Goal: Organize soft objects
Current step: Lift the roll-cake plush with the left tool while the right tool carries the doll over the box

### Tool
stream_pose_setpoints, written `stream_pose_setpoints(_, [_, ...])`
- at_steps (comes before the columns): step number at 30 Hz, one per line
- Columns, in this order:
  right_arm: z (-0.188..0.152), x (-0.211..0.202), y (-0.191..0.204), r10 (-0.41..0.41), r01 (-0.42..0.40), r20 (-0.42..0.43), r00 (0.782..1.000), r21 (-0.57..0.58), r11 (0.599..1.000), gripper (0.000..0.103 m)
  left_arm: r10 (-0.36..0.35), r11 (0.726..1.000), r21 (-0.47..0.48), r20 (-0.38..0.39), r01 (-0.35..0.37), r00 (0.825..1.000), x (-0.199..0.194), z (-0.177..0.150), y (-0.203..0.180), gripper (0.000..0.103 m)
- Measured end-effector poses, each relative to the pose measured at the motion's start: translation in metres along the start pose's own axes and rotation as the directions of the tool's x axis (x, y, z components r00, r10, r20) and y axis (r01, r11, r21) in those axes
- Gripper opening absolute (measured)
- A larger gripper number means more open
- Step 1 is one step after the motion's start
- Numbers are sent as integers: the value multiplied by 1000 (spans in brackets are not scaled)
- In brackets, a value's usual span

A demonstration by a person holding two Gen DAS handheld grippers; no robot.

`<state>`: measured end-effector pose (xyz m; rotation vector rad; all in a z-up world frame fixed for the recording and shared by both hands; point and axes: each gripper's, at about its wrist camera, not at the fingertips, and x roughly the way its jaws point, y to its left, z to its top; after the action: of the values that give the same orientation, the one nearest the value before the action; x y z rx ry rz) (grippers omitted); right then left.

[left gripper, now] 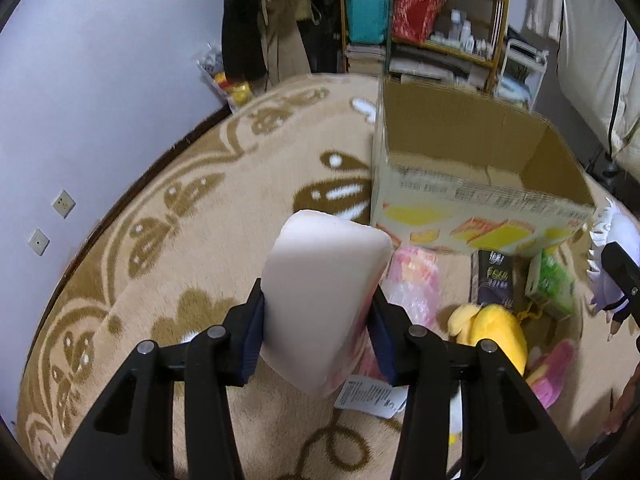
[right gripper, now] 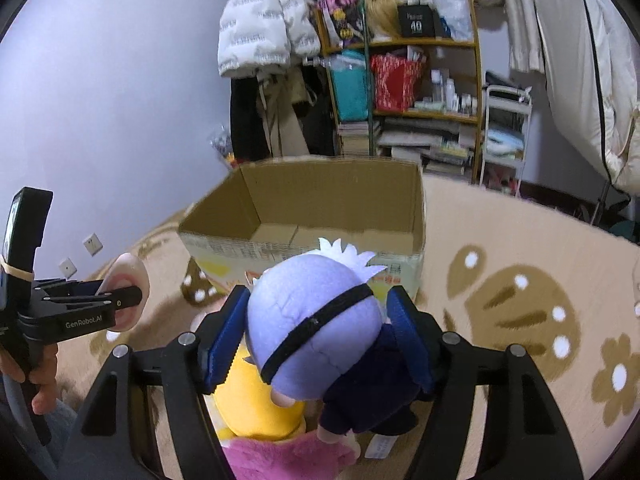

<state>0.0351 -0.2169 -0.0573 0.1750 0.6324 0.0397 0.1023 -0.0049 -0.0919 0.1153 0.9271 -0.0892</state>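
My left gripper (left gripper: 318,322) is shut on a pale pink soft block (left gripper: 320,292) and holds it above the rug, left of the open cardboard box (left gripper: 472,196). It also shows at the left of the right wrist view (right gripper: 120,300). My right gripper (right gripper: 316,332) is shut on a plush doll (right gripper: 316,324) with a lavender head, white hair, a black band and dark clothes, held just in front of the box (right gripper: 312,208). The box interior looks empty. A yellow plush (left gripper: 496,332) and a pink plush (left gripper: 554,372) lie on the rug below.
A beige patterned rug (left gripper: 180,260) covers the floor. In front of the box lie a pink packet (left gripper: 412,280), a dark packet (left gripper: 494,276) and a green tissue pack (left gripper: 554,284). A shelf (right gripper: 420,80) and hanging clothes (right gripper: 264,32) stand behind the box. A wall is at left.
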Motion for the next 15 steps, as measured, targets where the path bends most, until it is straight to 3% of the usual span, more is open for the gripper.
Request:
stream_pose_setpoints(9, [21, -14, -1, 8, -8, 100, 995, -1, 1000, 74, -26, 1000, 17, 148, 24, 989, -28, 15, -7, 45])
stream_pose_setpoints(15, [36, -19, 0, 14, -11, 149, 989, -18, 1000, 74, -26, 998, 54, 242, 14, 970, -39, 27, -19, 45])
